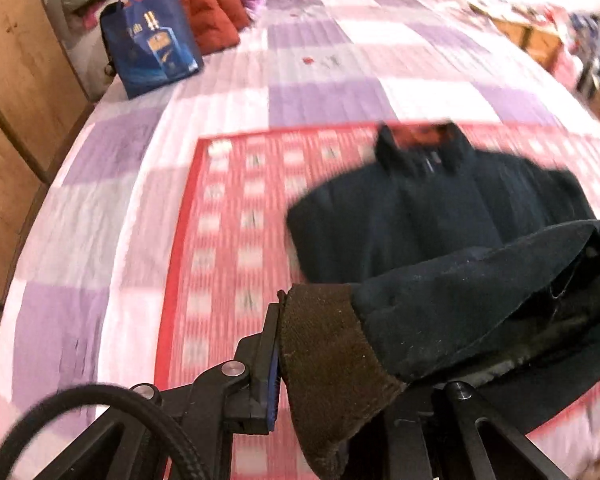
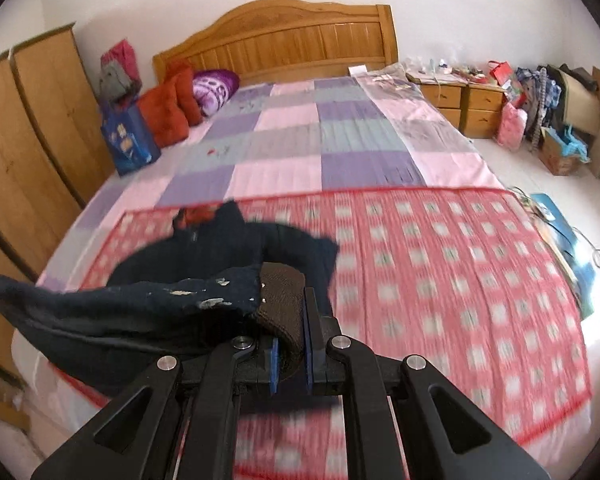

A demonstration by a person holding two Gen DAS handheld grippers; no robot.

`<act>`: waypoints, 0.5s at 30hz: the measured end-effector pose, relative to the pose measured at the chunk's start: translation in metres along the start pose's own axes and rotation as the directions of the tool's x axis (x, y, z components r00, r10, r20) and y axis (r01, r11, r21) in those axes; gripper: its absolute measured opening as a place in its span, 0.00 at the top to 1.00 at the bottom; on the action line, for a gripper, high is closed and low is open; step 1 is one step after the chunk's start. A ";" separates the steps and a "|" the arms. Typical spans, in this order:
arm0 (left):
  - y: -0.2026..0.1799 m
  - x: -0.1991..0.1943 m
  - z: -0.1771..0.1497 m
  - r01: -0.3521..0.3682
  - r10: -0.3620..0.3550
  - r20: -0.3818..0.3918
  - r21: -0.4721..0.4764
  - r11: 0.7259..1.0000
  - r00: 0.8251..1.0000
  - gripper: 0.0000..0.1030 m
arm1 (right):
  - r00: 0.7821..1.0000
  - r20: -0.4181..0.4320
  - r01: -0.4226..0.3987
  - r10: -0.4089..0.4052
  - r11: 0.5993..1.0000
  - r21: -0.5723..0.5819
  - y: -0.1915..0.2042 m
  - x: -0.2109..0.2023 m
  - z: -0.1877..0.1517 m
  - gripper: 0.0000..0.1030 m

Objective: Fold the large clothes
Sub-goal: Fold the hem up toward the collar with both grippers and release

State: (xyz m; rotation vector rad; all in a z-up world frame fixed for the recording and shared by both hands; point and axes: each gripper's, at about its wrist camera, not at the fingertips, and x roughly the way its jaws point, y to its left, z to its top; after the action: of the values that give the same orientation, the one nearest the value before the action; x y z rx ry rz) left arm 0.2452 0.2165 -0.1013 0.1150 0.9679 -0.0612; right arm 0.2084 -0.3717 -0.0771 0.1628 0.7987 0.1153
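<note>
A dark navy jacket lies on a red and white checked mat spread over the near end of a bed, its collar pointing toward the wooden headboard. The left tongs are closed on a brown knit cuff of 1 sleeve, lifting it above the mat. The right tongs are closed on the other brown cuff, with that dark sleeve draping off to the left. Both views are blurred by movement. A blue tote bag and orange cushions sit near the headboard, beside wooden wardrobes.
</note>
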 end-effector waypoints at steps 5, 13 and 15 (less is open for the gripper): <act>0.014 0.095 0.073 -0.003 -0.001 -0.061 -0.062 0.998 0.998 0.86 | 0.999 -0.034 0.023 -0.023 1.000 0.015 -0.009 0.100 0.065 0.91; 0.007 0.255 0.100 -0.054 0.030 -0.270 -0.081 0.995 0.962 0.83 | 0.961 -0.223 0.175 -0.163 0.984 0.037 -0.022 0.259 0.090 0.91; 0.006 0.287 0.099 -0.058 0.030 -0.316 -0.080 0.995 0.948 0.79 | 0.945 -0.263 0.210 -0.192 0.977 0.040 -0.026 0.291 0.085 0.91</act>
State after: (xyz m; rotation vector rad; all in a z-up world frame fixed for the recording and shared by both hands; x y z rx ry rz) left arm 0.4893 0.2096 -0.2824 0.0655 1.2849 0.0434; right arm 0.4718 -0.3584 -0.2283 0.1299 1.0759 -0.0860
